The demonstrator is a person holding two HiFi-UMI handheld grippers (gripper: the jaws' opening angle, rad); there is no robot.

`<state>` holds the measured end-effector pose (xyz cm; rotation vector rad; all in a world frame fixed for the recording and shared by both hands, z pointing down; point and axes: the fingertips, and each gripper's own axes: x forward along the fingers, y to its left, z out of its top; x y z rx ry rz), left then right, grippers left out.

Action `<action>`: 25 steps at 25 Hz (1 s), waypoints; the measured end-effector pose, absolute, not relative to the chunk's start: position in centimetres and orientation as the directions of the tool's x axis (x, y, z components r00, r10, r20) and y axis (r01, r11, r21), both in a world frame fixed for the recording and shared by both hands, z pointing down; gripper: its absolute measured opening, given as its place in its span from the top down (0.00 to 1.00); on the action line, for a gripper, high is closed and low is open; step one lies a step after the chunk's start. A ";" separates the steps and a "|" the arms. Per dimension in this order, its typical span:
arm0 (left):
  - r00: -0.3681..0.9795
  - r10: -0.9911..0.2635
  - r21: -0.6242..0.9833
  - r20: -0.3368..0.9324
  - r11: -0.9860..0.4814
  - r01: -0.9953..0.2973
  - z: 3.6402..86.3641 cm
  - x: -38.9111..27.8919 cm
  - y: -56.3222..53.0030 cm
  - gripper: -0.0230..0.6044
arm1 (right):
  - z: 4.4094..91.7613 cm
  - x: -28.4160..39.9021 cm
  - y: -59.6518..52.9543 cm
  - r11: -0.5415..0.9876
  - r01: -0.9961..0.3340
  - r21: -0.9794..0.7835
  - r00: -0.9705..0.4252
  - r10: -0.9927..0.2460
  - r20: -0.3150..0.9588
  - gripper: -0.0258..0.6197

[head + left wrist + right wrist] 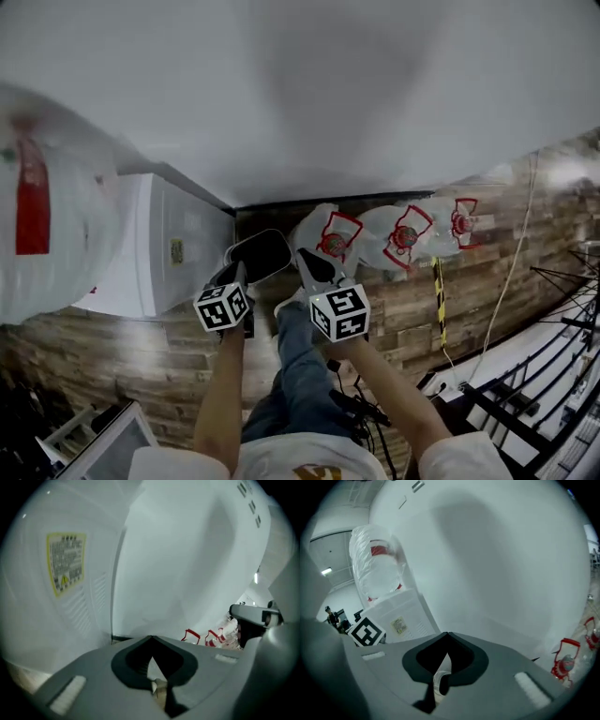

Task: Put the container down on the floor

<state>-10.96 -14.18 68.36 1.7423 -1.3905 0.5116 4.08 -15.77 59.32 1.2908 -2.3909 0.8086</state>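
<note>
The left gripper [151, 639] is closed. Its two grey jaws meet at the tip, with only a thin pale strip [151, 667] in the slit. The right gripper [447, 635] is closed the same way, with a thin white strip [440, 670] in its slit. I cannot tell what the strips are.

No view shows the container clearly. In the middle of the head view, a dark rounded shape with a pale rim [261, 255] sits just past the left gripper. It may be the container or part of the gripper.

If the container hangs by such thin bits, it could slip and drop. Low in the head view are the person's leg in blue jeans [295, 366] and some black cables [361, 408] on the brown wooden floor [112, 347]. The container could land on them and tip. The white box-shaped machine [169, 244] at the left looks close enough to bump.
</note>
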 end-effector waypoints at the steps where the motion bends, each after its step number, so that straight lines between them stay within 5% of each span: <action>1: 0.314 -0.615 0.354 0.723 -0.061 -0.933 66.5 -10.9 -14.2 0.96 | 57.9 5.2 -15.8 0.411 -0.850 -0.331 -0.527 -0.685 0.502 0.92; 13: 0.461 -0.763 0.336 0.454 -0.332 -0.881 44.8 -8.5 -12.5 0.96 | 43.5 9.4 -11.9 0.395 -0.905 -0.159 -0.423 -0.790 0.445 0.92; 25: 0.468 -0.837 0.258 0.283 -0.404 -0.878 32.4 -10.0 -7.0 0.96 | 31.8 7.9 -5.4 0.411 -0.905 -0.114 -0.426 -0.867 0.258 0.92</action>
